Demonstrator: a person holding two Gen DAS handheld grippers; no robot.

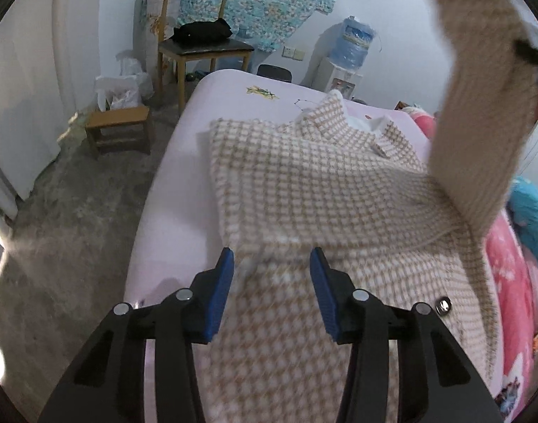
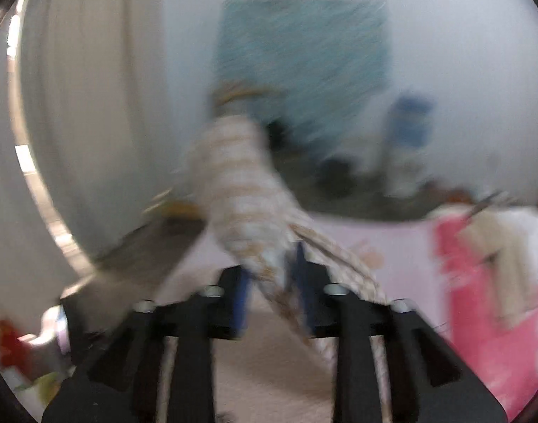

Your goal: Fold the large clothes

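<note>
A beige-and-white checked coat (image 1: 297,190) lies spread on the pink bed (image 1: 170,204), collar at the far end. My left gripper (image 1: 272,261) is open just above the coat's near part, holding nothing. One sleeve (image 1: 480,105) is lifted high at the right. In the blurred right wrist view, my right gripper (image 2: 272,275) is shut on that sleeve's fabric (image 2: 240,190), which bunches up out of the jaws.
A wooden chair with a black bag (image 1: 201,31) and a small wooden stool (image 1: 119,130) stand on the floor left of the bed. A water dispenser (image 1: 350,53) is at the far wall. A pink and blue quilt (image 1: 508,275) lies right of the coat.
</note>
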